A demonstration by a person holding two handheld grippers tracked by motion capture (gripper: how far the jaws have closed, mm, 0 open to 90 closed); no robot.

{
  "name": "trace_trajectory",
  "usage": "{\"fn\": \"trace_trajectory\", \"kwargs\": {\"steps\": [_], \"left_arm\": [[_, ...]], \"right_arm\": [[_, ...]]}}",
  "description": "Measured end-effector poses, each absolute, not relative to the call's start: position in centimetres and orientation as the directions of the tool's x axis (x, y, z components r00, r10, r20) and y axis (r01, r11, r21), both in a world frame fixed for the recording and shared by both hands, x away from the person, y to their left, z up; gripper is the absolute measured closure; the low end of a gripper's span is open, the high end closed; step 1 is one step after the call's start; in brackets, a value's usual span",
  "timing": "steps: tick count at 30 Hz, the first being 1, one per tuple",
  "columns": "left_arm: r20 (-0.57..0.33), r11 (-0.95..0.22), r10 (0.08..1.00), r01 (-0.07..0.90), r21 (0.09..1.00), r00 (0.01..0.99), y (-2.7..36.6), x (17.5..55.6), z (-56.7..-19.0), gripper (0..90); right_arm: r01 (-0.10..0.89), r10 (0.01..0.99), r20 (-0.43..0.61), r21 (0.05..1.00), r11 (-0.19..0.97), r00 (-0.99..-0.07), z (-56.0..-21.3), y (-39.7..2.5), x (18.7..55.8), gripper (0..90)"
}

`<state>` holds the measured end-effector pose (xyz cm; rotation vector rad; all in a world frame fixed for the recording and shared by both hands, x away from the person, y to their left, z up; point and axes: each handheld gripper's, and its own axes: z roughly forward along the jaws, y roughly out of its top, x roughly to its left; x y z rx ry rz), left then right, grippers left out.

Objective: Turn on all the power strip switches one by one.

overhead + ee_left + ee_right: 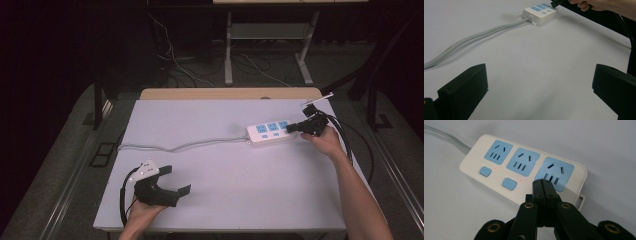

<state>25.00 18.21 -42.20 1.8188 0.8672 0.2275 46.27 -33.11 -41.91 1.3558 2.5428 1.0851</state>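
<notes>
- The power strip [271,132] lies right of centre in the high view, on the white table [220,195], its far end close to the right edge.
- It has three blue sockets; two blue switches show, each with a small red light.
- The right gripper [545,185], jaws pressed together, has its tip over the third socket's near edge.
- One grey cord [175,146] runs left from the strip to the table's left edge.
- The left gripper [177,181] sits at lower left, jaws wide apart and holding nothing, with bare table between it and the strip.

Bright table, dark bg, soft shadows
</notes>
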Motion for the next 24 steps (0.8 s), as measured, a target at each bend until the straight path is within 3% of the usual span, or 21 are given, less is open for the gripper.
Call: {"fn": "trace_trajectory", "kwargs": {"steps": [20, 22, 24], "left_arm": [[-0.232, -0.188, 0.653, 0.452, 0.872, 0.720, 17.97, 24.95, -42.24, 0.0], [-0.231, -0.189, 0.652, 0.451, 0.872, 0.722, 17.98, 24.91, -42.23, 0.0], [-0.229, -0.189, 0.654, 0.450, 0.873, 0.721, 18.03, 24.89, -42.22, 0.0]], "right_arm": [[0.704, 0.756, 0.254, 0.615, 0.355, -0.603, -42.25, -33.02, 46.14, 90.0], [0.715, 0.734, 0.294, 0.603, 0.354, -0.612, -42.42, -32.87, 46.15, 90.0], [0.693, 0.739, 0.257, 0.619, 0.369, -0.623, -42.41, -32.48, 46.04, 90.0]]}}
